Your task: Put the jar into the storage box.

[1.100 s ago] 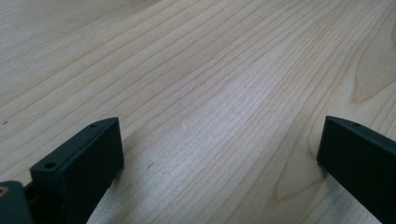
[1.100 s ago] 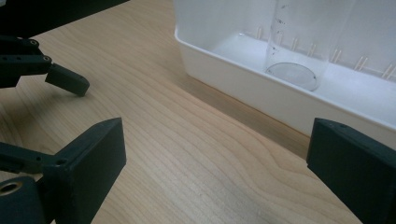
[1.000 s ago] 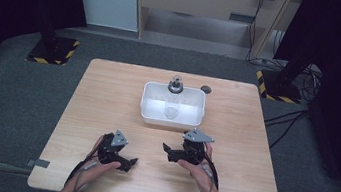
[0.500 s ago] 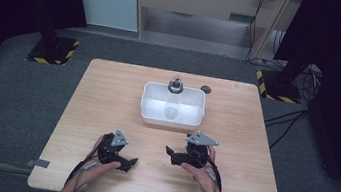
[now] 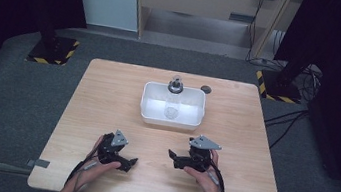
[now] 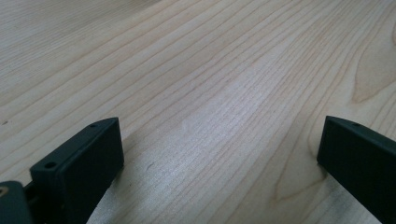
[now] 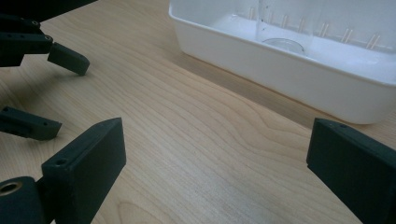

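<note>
Both grippers rest low over the near part of the wooden table (image 5: 107,97), each held in a hand. My left gripper (image 5: 130,162) points right; its jaws stand wide apart over bare wood (image 6: 219,154). Facing it, my right gripper (image 5: 173,158) points left and is open too (image 7: 215,158), with nothing between its jaws. In the right gripper view the left gripper's fingers (image 7: 67,58) show at the upper left. A white plastic tub (image 5: 147,105) sits at the table's middle, with a clear glass (image 5: 171,112) inside it (image 7: 280,32).
Behind the tub stands a small clear jar-like object with a dark top (image 5: 176,83). A small dark disc (image 5: 205,88) lies to its right. The tub's near wall (image 7: 280,79) is close ahead of the right gripper. Cables trail off the front edge.
The right gripper has shifted slightly to the right and toward the near edge. The left gripper has stayed about where it was.
</note>
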Demonstrator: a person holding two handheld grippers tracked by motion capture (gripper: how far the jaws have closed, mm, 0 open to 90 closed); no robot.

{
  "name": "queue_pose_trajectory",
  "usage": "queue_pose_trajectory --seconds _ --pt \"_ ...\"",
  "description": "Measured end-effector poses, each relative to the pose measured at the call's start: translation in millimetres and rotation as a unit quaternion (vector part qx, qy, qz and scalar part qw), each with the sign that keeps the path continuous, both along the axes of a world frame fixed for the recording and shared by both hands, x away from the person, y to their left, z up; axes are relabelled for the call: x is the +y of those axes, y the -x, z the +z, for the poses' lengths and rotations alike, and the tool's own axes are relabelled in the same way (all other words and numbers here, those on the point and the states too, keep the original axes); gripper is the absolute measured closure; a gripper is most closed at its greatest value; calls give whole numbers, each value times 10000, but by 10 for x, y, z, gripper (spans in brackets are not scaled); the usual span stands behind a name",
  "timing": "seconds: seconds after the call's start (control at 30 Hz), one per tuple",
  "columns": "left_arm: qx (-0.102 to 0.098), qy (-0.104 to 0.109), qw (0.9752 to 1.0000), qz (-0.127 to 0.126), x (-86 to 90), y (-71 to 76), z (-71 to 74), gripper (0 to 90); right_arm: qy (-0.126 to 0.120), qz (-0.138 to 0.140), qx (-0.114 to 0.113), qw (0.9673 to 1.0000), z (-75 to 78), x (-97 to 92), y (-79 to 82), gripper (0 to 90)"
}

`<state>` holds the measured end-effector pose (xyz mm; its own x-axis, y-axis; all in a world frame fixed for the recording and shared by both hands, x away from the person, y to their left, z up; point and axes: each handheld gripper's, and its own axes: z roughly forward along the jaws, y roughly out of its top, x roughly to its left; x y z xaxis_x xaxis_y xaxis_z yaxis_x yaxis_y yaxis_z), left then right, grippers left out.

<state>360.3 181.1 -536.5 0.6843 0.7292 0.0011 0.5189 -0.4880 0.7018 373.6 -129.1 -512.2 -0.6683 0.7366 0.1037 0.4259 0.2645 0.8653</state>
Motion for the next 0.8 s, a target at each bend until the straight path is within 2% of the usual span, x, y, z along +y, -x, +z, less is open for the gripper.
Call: queue_pose_trajectory --seconds 0.8 --pt "-1 2 10000 1 0 0 0 0 -12 -55 60 10000 -41 -124 113 48"
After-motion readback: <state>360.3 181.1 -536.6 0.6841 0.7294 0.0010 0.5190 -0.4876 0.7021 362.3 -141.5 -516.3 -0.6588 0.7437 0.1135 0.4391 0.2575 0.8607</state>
